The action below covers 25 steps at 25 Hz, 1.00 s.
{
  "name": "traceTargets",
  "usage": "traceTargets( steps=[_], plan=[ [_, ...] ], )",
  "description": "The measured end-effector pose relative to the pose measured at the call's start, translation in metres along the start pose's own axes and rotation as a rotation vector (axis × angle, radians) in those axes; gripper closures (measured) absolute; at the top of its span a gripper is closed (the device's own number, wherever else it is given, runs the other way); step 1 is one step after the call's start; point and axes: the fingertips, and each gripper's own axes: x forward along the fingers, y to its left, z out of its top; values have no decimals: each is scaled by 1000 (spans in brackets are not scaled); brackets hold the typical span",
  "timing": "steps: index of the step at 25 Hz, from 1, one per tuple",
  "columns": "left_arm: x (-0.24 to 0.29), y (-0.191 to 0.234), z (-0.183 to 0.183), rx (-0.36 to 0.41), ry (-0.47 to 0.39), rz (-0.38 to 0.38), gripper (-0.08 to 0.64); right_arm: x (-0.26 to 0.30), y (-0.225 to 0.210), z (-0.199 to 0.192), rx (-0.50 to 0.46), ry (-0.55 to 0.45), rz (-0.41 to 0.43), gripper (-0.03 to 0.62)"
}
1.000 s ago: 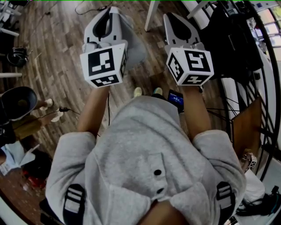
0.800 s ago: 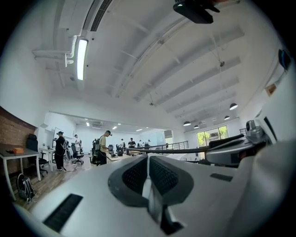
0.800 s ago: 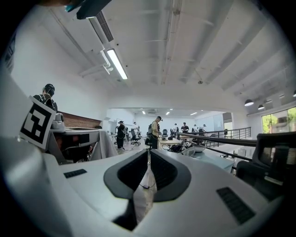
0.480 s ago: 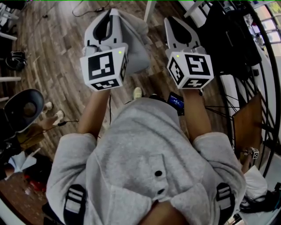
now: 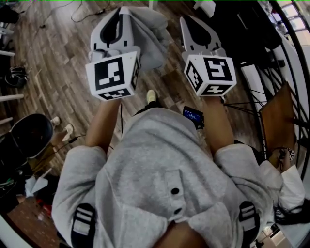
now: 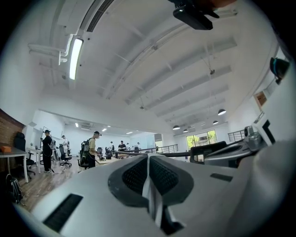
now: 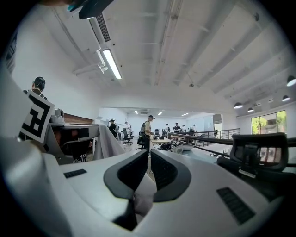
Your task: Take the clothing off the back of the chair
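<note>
— Quick one: where's the light grey cloth garment (image 5: 151,41)?
— Up in the air, in front of the person in the grey hooded sweatshirt (image 5: 160,164). It hangs off the white left hand-held gripper (image 5: 122,10) and bunches on that one's inner side, in the gap between the two, above the brown wood plank floor (image 5: 58,72).
— Left jaws?
— Closed on it. The left gripper view shows a thin pale strip of the fabric (image 6: 151,194) pinched in the seam between the dark pads.
— And the white right hand-held gripper (image 5: 188,22)?
— Also clamped on the garment. In the right gripper view the jaws almost meet, with a grey fold (image 7: 144,196) wedged low between them, nearer the base than the tips.
— From above, does the cloth reach the right one?
— Can't tell from the head view. The visible bulk sits beside the left hand-held gripper.
— Pose?
— Both held out forward, roughly level, side by side, with the black-and-white marker cubes (image 5: 114,76) nearest the person.
— Garment on the floor?
— No, it hangs clear of it.
</note>
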Motion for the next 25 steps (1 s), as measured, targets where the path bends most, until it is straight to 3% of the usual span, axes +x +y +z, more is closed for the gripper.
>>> traceTargets(
  steps=[16,25],
  plan=[
    [-65,-79,4,10,56,-30,548,-142,-27,-23,59,35,-101,558],
    [-87,-110,-10,18,99,-82,548,-175,-29,-30,78,28,-135,558]
  ],
)
